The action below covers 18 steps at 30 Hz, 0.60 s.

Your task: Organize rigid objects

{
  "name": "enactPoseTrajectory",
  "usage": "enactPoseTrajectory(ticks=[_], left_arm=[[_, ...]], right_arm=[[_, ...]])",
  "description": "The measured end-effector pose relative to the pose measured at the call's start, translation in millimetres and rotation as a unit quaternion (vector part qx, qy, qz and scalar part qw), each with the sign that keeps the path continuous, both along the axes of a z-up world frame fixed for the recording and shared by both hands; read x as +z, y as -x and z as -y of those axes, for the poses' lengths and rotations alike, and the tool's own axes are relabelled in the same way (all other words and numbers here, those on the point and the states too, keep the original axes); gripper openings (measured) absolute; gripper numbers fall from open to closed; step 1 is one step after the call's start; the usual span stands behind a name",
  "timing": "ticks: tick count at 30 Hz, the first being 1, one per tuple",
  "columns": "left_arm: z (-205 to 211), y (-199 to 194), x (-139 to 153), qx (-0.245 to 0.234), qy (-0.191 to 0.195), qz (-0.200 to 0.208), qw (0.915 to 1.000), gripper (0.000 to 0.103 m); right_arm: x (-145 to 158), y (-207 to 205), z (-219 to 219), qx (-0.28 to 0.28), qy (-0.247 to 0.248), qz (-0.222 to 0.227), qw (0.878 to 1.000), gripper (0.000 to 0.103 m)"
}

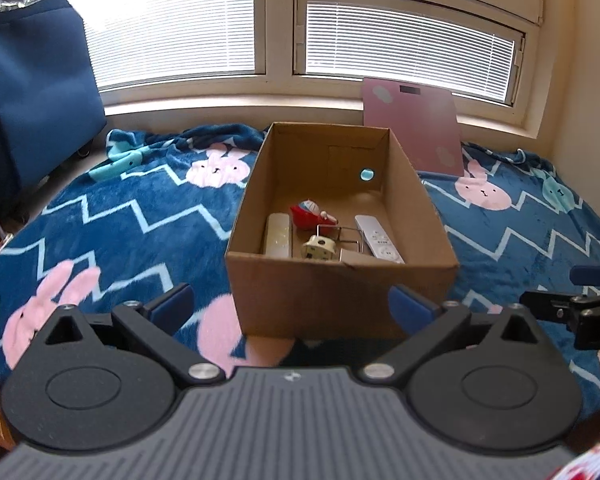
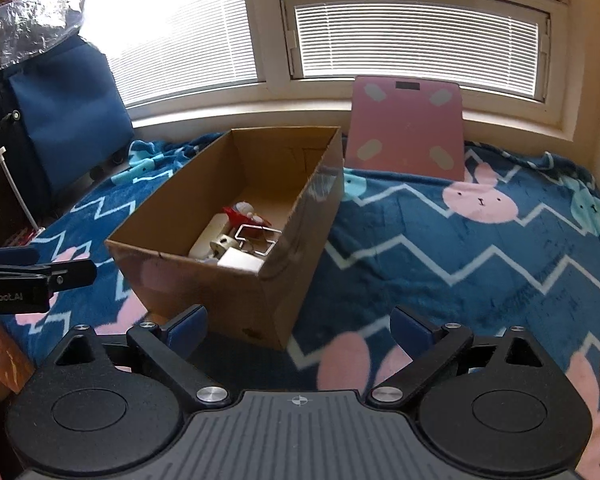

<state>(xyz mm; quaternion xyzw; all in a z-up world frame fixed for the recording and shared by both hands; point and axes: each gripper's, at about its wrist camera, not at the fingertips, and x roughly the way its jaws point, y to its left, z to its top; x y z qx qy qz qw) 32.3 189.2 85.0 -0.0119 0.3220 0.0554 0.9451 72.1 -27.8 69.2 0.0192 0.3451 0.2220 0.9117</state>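
An open cardboard box [image 1: 340, 292] stands on a blue bunny blanket [image 1: 120, 220]; it also shows in the right wrist view [image 2: 204, 280]. Inside lie a red toy figure [image 1: 310, 216], two white remotes [image 1: 279, 235] [image 1: 382, 240], a small cream house-shaped toy [image 1: 319, 246], a wire frame [image 1: 346, 236] and a white block [image 2: 240, 260]. My left gripper [image 1: 292, 304] is open and empty, just in front of the box. My right gripper [image 2: 300, 330] is open and empty, at the box's near right corner.
A pink bathroom scale [image 2: 406, 132] leans against the window sill behind the box. A dark blue fabric case [image 1: 32, 100] stands at the left. The wall closes the right side. The right gripper's fingers [image 1: 572, 308] show at the left wrist view's right edge.
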Motion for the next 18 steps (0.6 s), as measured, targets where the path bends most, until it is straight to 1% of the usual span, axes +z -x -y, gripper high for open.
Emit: enactPoseTrajectory(ticks=[6, 9, 18], left_arm=[[1, 13, -5, 0.006, -0.003, -0.005, 1.0000, 0.101], [2, 14, -7, 0.007, -0.009, -0.007, 0.9999, 0.101], [3, 17, -17, 0.001, -0.011, -0.016, 0.9998, 0.101]], right_arm=[[-6, 10, 5, -0.005, 0.002, -0.007, 1.000, 0.095], [-8, 14, 5, -0.006, 0.005, -0.009, 1.000, 0.095], [-13, 21, 4, -0.004, 0.012, -0.014, 1.000, 0.095]])
